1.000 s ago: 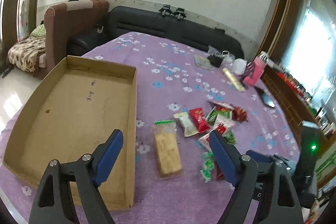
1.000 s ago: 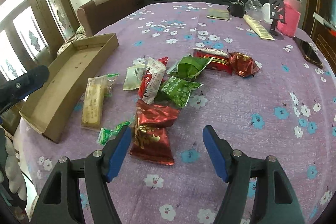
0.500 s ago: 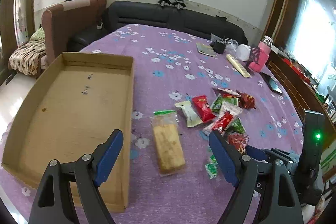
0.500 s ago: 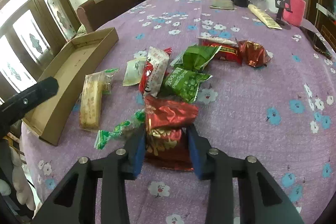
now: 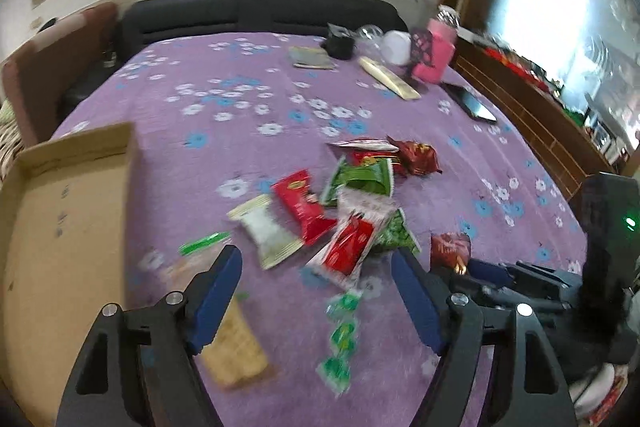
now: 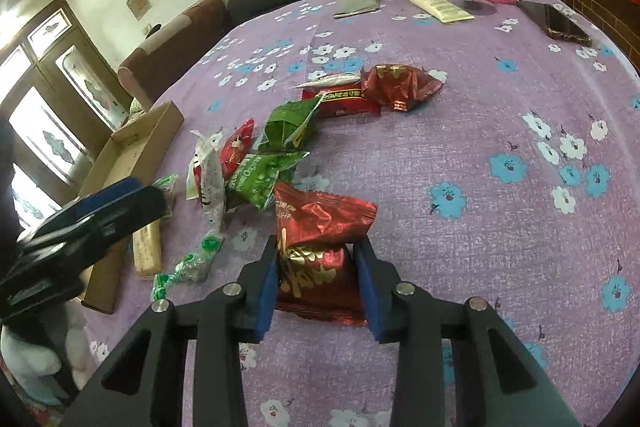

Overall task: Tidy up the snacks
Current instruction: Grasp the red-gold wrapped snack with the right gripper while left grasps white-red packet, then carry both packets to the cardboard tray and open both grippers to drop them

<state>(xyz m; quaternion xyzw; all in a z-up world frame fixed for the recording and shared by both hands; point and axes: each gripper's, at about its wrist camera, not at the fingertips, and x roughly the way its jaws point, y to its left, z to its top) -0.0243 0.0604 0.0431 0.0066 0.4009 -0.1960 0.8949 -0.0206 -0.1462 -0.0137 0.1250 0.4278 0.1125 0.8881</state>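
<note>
Right gripper (image 6: 318, 281) has gone from wide open a second ago to clamped on the red snack bag (image 6: 320, 247) at the near end of the pile (bag looks lifted, not certain). Left gripper (image 5: 316, 297) released, swung from over the cardboard tray (image 5: 60, 211) toward the pile. Next, likely: carry bag to tray.

Snacks are scattered loose on the purple flowered surface (image 6: 500, 115). A shiny red foil packet (image 6: 320, 247) sits pinched in the right gripper (image 6: 316, 279), crinkled. Beyond it lie a green peas bag (image 6: 256, 179), a crumpled green wrapper (image 6: 288, 123), a long red bar (image 6: 340, 103) and a dark red pouch (image 6: 396, 87). The open cardboard tray (image 5: 60, 227) sits off to the left.
</note>
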